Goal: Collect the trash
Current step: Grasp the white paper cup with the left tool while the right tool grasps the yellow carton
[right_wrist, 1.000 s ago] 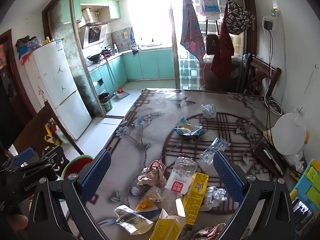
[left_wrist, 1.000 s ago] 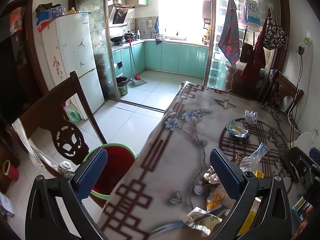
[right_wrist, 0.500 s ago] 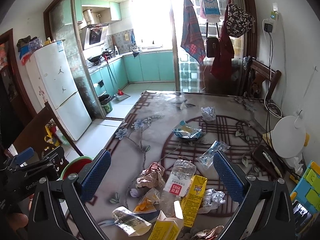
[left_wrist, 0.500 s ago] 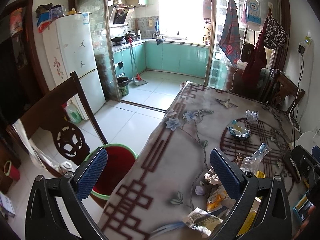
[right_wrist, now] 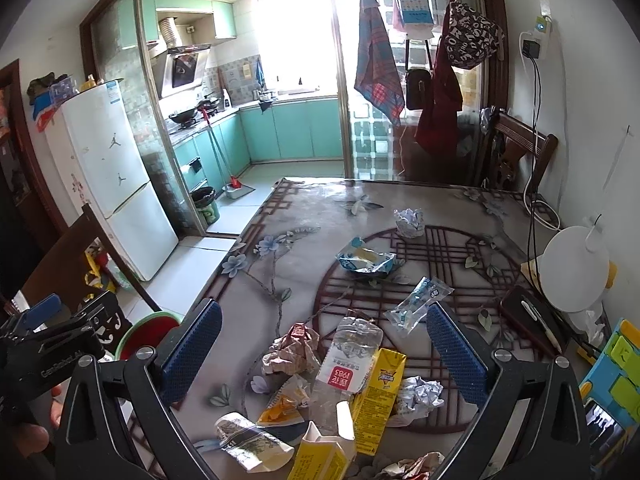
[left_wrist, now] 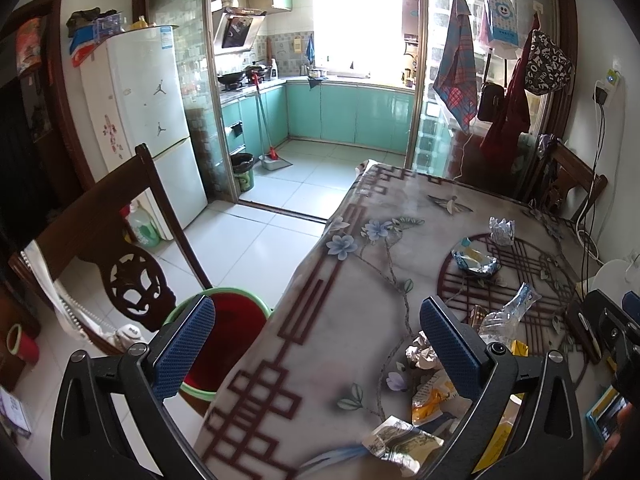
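Trash lies on the patterned table (right_wrist: 288, 264): a crushed clear bottle (right_wrist: 348, 360), a yellow carton (right_wrist: 378, 392), crumpled paper (right_wrist: 292, 354), an orange wrapper (right_wrist: 284, 404), a clear wrapper (right_wrist: 418, 300), a blue-white wrapper (right_wrist: 366, 262) and a paper ball (right_wrist: 408, 222). A green bin with red liner (left_wrist: 232, 336) stands on the floor at the table's left edge. My right gripper (right_wrist: 324, 348) is open and empty, above the near pile. My left gripper (left_wrist: 316, 344) is open and empty, over the table's left edge, beside the bin.
A dark wooden chair (left_wrist: 104, 240) stands left of the bin. A white fridge (left_wrist: 148, 120) is behind it. A white lamp (right_wrist: 572, 268), a phone (right_wrist: 528, 320) and cables sit at the table's right side. Another chair (right_wrist: 516, 148) stands at the far end.
Both grippers drifted slightly back and up; the view of the table shifted a little. Nothing was picked up or let go.
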A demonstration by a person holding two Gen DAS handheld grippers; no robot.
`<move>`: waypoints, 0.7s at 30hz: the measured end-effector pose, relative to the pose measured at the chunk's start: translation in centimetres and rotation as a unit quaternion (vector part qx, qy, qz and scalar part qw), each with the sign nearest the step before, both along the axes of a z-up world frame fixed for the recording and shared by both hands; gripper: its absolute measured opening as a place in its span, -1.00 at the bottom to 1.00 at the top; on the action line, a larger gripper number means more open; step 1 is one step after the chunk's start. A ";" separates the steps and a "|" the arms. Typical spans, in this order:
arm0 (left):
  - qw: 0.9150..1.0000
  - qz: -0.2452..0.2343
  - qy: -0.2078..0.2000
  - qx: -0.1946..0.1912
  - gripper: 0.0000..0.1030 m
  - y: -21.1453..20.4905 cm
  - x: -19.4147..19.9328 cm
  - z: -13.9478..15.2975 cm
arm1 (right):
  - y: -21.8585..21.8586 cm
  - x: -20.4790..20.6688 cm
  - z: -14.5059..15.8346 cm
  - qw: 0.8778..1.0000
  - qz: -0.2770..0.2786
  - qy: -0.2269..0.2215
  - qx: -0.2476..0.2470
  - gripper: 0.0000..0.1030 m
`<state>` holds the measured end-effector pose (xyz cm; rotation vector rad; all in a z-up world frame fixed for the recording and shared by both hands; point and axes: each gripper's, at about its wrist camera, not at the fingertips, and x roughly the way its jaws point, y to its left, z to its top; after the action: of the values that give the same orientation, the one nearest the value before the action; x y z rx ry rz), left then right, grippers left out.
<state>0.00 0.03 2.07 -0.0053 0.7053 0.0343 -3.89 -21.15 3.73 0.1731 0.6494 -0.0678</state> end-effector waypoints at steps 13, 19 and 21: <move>0.972 -0.153 0.171 -0.045 0.77 -3.5 -0.2 -8.9 | -3.8 0.2 -1.3 0.999 -0.048 0.019 -0.004 1.00; 0.947 -0.151 0.279 -0.056 0.58 -5.3 0.8 -16.0 | -4.6 0.0 -1.9 0.998 -0.051 0.027 -0.006 0.99; 0.938 -0.155 0.305 -0.059 0.27 -5.6 0.9 -17.8 | -5.1 0.0 -2.3 0.998 -0.051 0.033 -0.001 1.00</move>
<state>0.88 -5.61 -15.77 0.0022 1.3217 -0.3220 -3.94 -26.28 1.42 0.2031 0.7053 -0.1734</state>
